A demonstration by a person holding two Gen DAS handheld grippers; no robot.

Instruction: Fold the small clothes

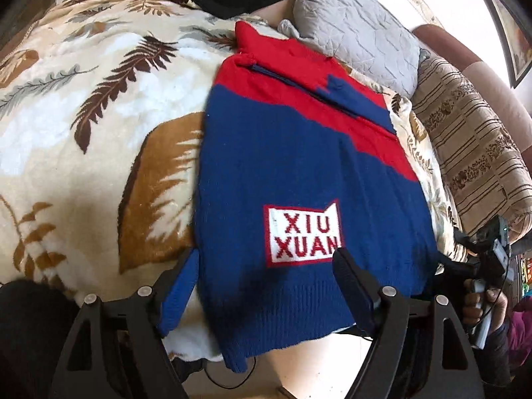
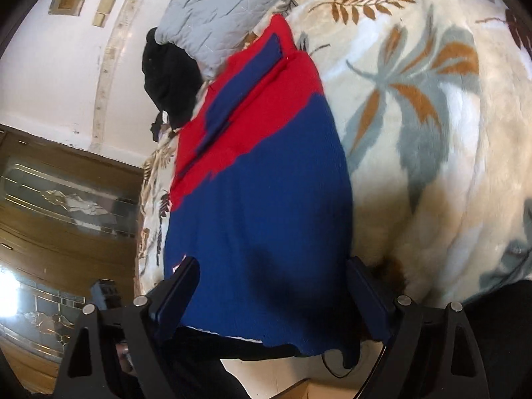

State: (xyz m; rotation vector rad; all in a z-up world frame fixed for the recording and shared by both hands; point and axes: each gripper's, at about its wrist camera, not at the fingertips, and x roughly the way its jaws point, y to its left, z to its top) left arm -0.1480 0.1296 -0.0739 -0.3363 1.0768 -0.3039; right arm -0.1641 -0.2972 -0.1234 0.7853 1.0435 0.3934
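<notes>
Standing over the bed, I see through the left wrist camera a small knitted sweater, navy blue below and red across the shoulders, lying flat on a cream fleece blanket printed with brown and grey leaves. Its white patch with red letters sits low, and the ribbed hem hangs over the mattress edge at six o'clock. The left gripper stands wide, with the hem's left part between its black fingers but nothing pinched. At four o'clock a hand carries the other tool. A grey quilted pillow lies at one o'clock, with dark clothes beyond at twelve.

From the right wrist camera, the same sweater runs from six o'clock up toward eleven, where a sleeve is already laid across the red part. The right gripper is spread wide too, straddling the hem's right side, its pads clear of the wool as far as I can tell.

The step looks like taking the hem to fold it up toward the collar. I'd pinch both corners evenly, only the hem layers and not the blanket pile, then lift together and carry level so the sleeve stays tucked and the edges meet squarely.
</notes>
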